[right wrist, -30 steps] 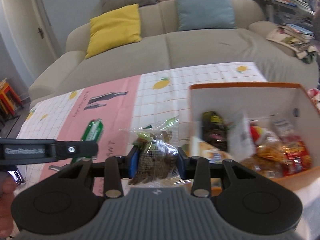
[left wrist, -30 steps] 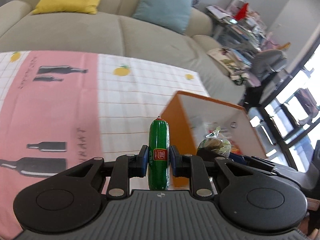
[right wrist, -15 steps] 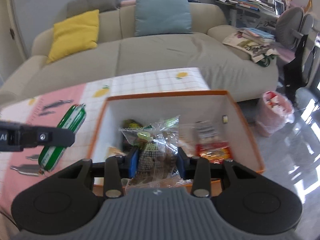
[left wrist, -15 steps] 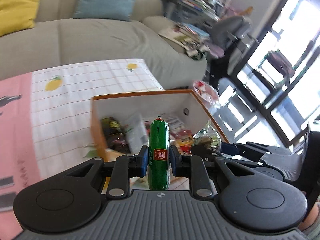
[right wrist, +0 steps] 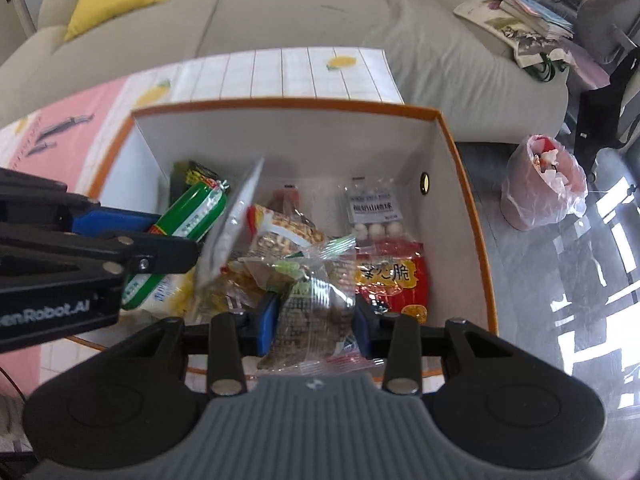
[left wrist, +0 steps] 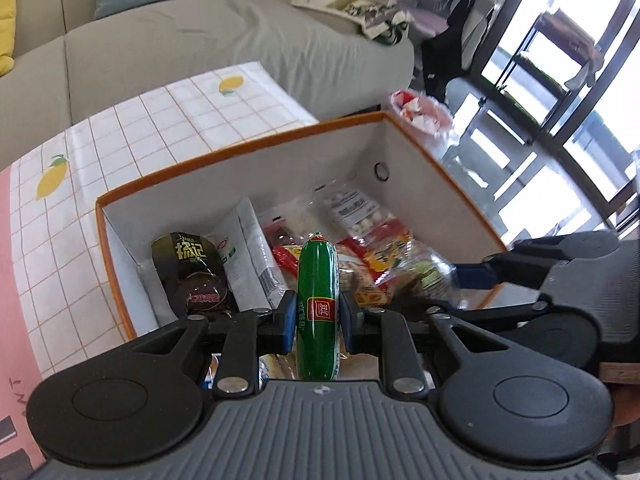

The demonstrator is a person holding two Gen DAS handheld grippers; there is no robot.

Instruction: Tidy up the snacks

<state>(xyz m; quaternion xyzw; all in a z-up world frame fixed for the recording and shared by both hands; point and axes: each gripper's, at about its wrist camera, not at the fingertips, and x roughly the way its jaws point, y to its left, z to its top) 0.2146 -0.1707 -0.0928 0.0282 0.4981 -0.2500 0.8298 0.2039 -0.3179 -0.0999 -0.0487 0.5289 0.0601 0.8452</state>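
An orange-rimmed white storage box (left wrist: 240, 148) (right wrist: 288, 106) stands on the table and holds several snack packs. My left gripper (left wrist: 318, 322) is shut on a green sausage stick (left wrist: 318, 304), held upright over the box's near left side; the stick also shows in the right wrist view (right wrist: 188, 216). My right gripper (right wrist: 314, 322) is shut on a clear bag of brown snacks (right wrist: 310, 312), held over the box's near edge. The right gripper also shows in the left wrist view (left wrist: 472, 276), close to the right of the left one.
The table wears a pink and white checked cloth (left wrist: 120, 128) with lemon prints. A grey sofa (right wrist: 280, 16) stands behind it. A pink-bagged bin (right wrist: 544, 184) sits on the floor at the right. A black snack pack (left wrist: 188, 268) and a red pack (right wrist: 392, 280) lie in the box.
Both grippers have moved right and forward from over the tablecloth to above the open box, each still holding its snack. The box now fills the middle of both views.
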